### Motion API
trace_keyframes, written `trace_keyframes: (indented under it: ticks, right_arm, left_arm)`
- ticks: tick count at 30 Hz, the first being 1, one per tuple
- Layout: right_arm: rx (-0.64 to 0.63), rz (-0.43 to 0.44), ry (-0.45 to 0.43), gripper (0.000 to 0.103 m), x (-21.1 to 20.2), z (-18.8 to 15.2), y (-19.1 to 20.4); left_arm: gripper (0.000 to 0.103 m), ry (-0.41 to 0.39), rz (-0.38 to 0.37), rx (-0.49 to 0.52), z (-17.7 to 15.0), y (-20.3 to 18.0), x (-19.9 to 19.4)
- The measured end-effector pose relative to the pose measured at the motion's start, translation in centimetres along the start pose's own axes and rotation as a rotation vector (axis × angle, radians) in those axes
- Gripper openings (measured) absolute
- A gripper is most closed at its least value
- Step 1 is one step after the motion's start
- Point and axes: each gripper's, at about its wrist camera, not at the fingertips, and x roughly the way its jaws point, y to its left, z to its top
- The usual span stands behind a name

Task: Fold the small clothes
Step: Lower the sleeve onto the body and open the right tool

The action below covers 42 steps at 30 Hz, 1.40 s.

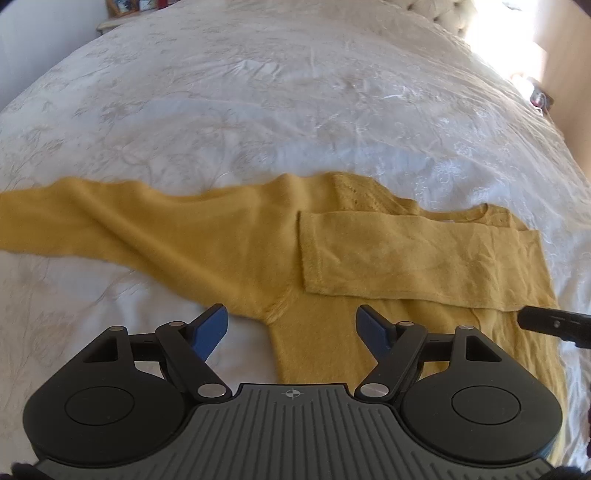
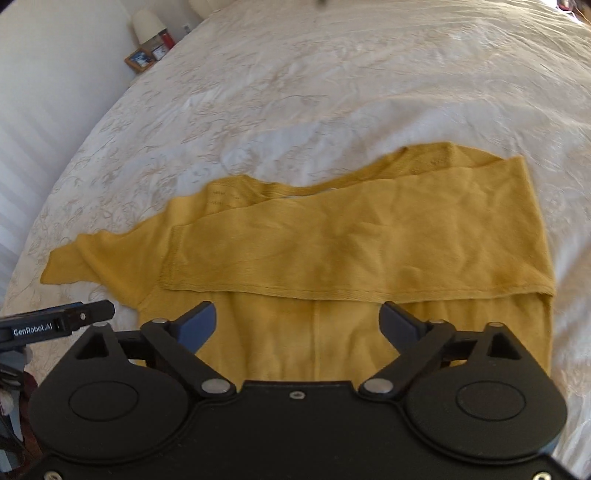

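Observation:
A mustard-yellow knit sweater [image 1: 229, 236] lies flat on the white bedspread [image 1: 258, 110]. Its right sleeve [image 1: 413, 254] is folded across the chest; its left sleeve [image 1: 66, 218] stretches out to the left. My left gripper [image 1: 291, 328] is open and empty, hovering over the left armpit and side of the body. My right gripper [image 2: 297, 325] is open and empty over the sweater's body [image 2: 317, 332], just below the folded sleeve [image 2: 369, 236]. The outstretched sleeve [image 2: 74, 266] shows at the left of the right wrist view. Each gripper's tip shows in the other's view, the right [image 1: 554, 325] and the left [image 2: 66, 319].
The bed's embroidered white cover [image 2: 332, 74] spreads far beyond the sweater. A nightstand with a small lamp [image 2: 147, 24] and a picture frame [image 2: 139, 59] stands at the far left. A tufted headboard [image 1: 439, 11] is at the back.

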Motion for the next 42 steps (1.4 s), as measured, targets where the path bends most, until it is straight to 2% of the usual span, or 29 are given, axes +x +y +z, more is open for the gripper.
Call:
trace_keyframes:
  ticks: [6, 14, 19, 21, 24, 25, 27, 28, 29, 32, 35, 37, 40, 42]
  right_arm:
    - [0.058, -0.013, -0.007, 0.102, -0.5, -0.5, -3.8]
    - [0.087, 0.028, 0.008, 0.102, 0.3, -0.2, -5.9]
    - [0.102, 0.047, -0.003, 0.102, 0.8, 0.1, -6.9]
    - [0.098, 0.049, -0.006, 0.102, 0.8, 0.1, -7.1]
    - [0.081, 0.047, -0.009, 0.102, 0.4, 0.2, -7.3]
    - [0.08, 0.045, -0.012, 0.102, 0.3, 0.1, -7.4]
    - [0.089, 0.04, -0.02, 0.102, -0.2, 0.0, -7.9]
    - [0.096, 0.039, -0.026, 0.102, -0.4, 0.0, -8.1]
    - [0.101, 0.036, -0.031, 0.102, -0.7, -0.1, -8.3]
    - [0.098, 0.022, -0.044, 0.102, -1.3, 0.0, -8.7]
    - [0.08, 0.002, -0.07, 0.102, -2.0, 0.6, -9.2]
    - [0.071, -0.013, -0.082, 0.102, -1.9, 1.2, -9.8]
    - [0.04, -0.056, -0.079, 0.102, -0.4, 2.6, -10.5]
    - [0.029, -0.09, -0.059, 0.102, 1.1, 3.4, -11.1]
  left_arm:
    - [0.076, 0.008, -0.058, 0.023, 1.2, -2.5, 3.7]
    - [0.075, 0.128, -0.042, -0.063, 0.8, -2.2, 7.9]
    - [0.074, 0.079, -0.058, -0.095, 1.8, -1.7, 9.2]
    - [0.074, 0.056, -0.048, -0.139, 2.2, -1.6, 9.4]
    - [0.068, 0.046, -0.023, -0.218, 2.7, -1.2, 9.5]
    - [0.061, 0.043, -0.011, -0.229, 2.8, -1.2, 9.4]
    - [0.04, 0.021, 0.04, -0.23, 2.9, -1.3, 9.1]
    - [0.018, 0.011, 0.05, -0.226, 3.0, -1.3, 8.9]
    - [0.009, 0.013, 0.046, -0.225, 3.1, -1.4, 8.7]
    - [0.007, -0.024, 0.057, -0.232, 3.6, -1.4, 6.9]
    - [0.007, -0.082, 0.114, -0.193, 4.0, -1.2, 4.8]
    - [0.008, -0.045, 0.121, -0.164, 4.2, -0.7, 5.2]
    - [0.011, 0.019, 0.083, -0.135, 4.3, -0.4, 6.9]
    - [0.017, 0.035, 0.059, -0.141, 3.8, -0.4, 7.5]
